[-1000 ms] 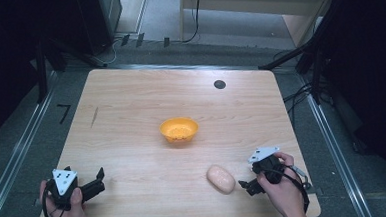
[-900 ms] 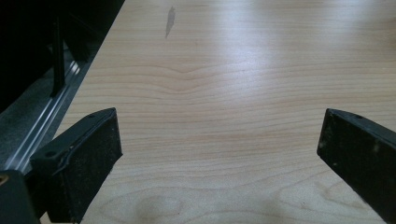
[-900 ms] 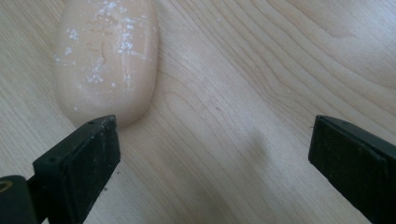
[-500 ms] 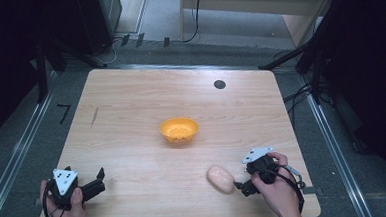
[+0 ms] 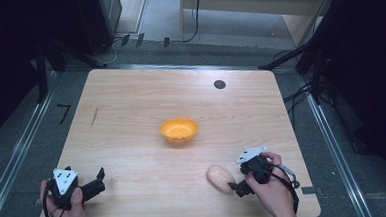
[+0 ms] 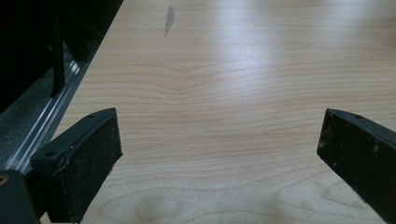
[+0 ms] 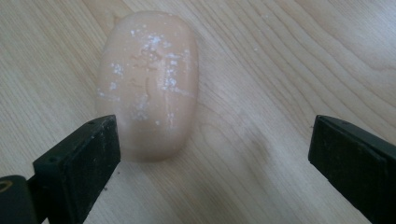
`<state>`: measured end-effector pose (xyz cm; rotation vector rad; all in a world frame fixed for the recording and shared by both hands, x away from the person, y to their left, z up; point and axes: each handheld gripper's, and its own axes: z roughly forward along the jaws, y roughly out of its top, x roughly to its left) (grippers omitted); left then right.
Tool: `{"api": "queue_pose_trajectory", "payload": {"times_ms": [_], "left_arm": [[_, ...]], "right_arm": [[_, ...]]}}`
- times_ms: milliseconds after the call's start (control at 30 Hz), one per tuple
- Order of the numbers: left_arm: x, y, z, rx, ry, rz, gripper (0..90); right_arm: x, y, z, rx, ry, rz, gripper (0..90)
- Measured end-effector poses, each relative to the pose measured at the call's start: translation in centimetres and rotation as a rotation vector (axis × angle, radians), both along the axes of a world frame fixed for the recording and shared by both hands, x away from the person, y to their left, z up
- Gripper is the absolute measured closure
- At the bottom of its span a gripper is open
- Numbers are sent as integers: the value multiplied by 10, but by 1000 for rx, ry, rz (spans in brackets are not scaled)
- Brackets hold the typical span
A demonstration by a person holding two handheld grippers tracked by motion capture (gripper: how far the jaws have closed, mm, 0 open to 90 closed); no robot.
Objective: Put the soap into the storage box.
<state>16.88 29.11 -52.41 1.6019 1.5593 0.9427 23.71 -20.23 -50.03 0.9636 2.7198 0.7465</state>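
A pale peach oval lump, dusted with white specks, lies on the wooden table near its front right. My right gripper sits just right of it, open and pointing at it. In the right gripper view the lump lies ahead between the spread jaws, close to the left jaw, and nothing is gripped. An orange bowl stands at the table's middle. My left gripper rests open at the front left corner; the left gripper in its own view has bare wood between its jaws.
A small black disc is set in the table's far side. A dark streak marks the wood at the left. The table's left edge drops to a metal rail beside the left gripper.
The right gripper has moved left and toward the front edge, closing in on the peach lump. The left gripper, bowl and lump have stayed put.
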Motion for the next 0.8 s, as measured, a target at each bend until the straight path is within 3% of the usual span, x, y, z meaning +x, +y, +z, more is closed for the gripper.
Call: {"api": "queue_pose_trajectory", "payload": {"times_ms": [633, 800], "left_arm": [[0, 0, 0, 4, 1, -1, 1], [0, 0, 0, 4, 1, -1, 1]], "right_arm": [[-3, 25, -6, 17, 28, 17, 33], [-2, 29, -8, 28, 34, 3, 77]]}}
